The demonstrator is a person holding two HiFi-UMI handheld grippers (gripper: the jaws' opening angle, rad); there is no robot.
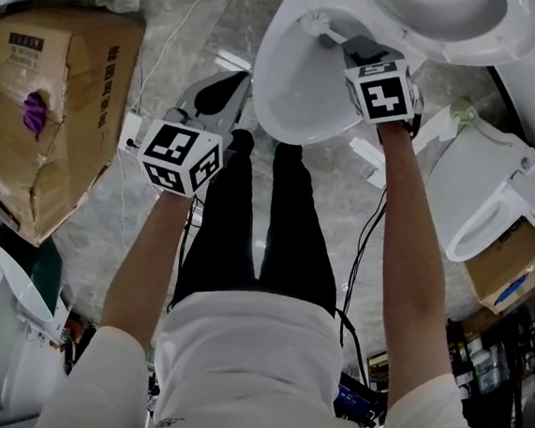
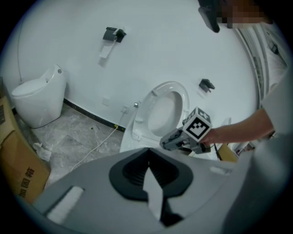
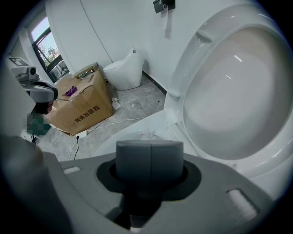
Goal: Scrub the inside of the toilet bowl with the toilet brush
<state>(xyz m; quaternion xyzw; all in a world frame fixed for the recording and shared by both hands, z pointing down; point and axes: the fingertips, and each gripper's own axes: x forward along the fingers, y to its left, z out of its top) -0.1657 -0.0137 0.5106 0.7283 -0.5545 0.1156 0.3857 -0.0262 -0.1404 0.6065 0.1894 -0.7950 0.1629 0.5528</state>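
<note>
Over the toilet bowl, the right gripper is reaching in from the right side of the rim. Its jaws are clamping the white handle of the toilet brush. The brush head is lying inside the bowl, against the far left wall just under the rim. In the right gripper view the two grey pads are meeting along a single seam, and a tuft of white bristles is showing just beyond them. The raised seat is standing upright behind the bowl.

The left gripper is hanging to the left of the bowl, above the grey marble floor. Its tips are pointing toward the near left rim, close to it but apart from it, and well apart from the brush. Its jaws are closed together and are holding nothing.

The person is standing directly in front of the bowl, both arms extended downward.

A worn cardboard box is sitting on the floor to the left, and a white cable is trailing across the marble between the box and the bowl. A second toilet is standing against the wall farther left.
</note>
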